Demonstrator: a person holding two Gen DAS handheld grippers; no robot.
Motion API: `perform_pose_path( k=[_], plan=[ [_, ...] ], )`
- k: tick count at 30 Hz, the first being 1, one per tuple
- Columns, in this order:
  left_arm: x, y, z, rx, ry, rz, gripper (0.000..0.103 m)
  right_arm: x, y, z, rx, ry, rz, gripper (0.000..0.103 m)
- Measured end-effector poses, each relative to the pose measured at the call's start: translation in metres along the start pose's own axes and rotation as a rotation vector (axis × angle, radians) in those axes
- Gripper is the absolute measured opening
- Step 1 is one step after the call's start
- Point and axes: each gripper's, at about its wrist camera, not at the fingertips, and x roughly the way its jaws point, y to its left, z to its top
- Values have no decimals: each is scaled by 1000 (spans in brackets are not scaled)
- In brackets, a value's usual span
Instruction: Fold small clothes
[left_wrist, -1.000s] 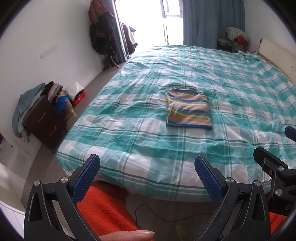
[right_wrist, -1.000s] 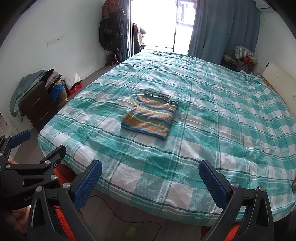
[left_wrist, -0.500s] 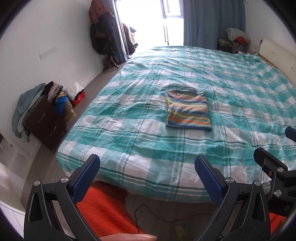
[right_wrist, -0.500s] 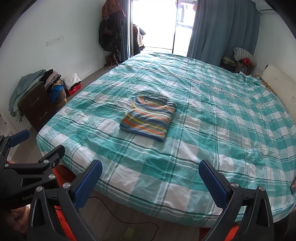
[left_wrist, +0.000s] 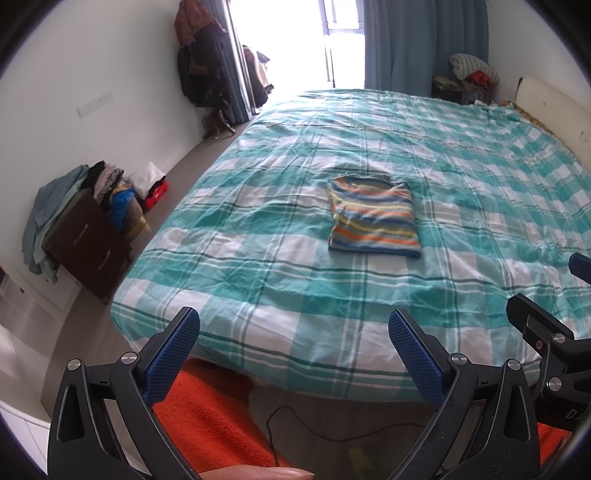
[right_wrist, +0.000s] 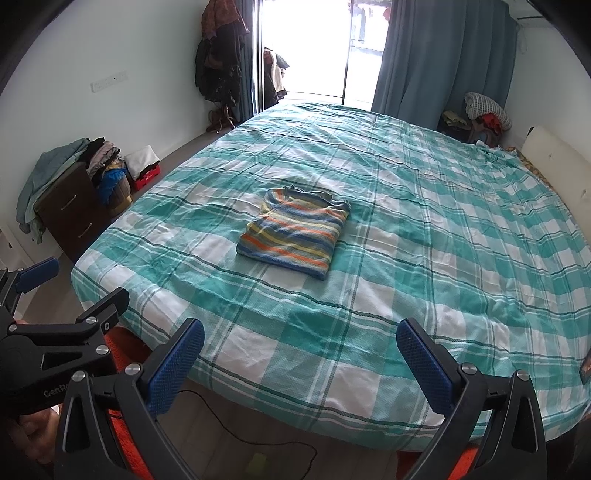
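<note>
Both views have drifted slightly back from the striped shirt (left_wrist: 373, 216), which lies folded on the bed (right_wrist: 480, 258). My left gripper (left_wrist: 293, 350) and right gripper (right_wrist: 301, 360) hang spread and empty before it; I judge this fold finished.

Right gripper (left_wrist: 554, 295) half cut off; possibly a fingertip (left_wrist: 255, 473) at bottom edge.

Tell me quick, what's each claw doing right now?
Left claw: open, holding nothing.
Right claw: open, holding nothing.
</note>
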Motion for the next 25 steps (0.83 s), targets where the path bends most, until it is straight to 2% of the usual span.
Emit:
perform_pose_path(
  k=[17,25],
  plan=[
    [2,-2,-2,9,0,-2,102,1,-2,-3,3,-1,-1,103],
    [2,-2,-3,1,9,-41,102,1,-3,-3,3,-2,1,103]
  ],
)
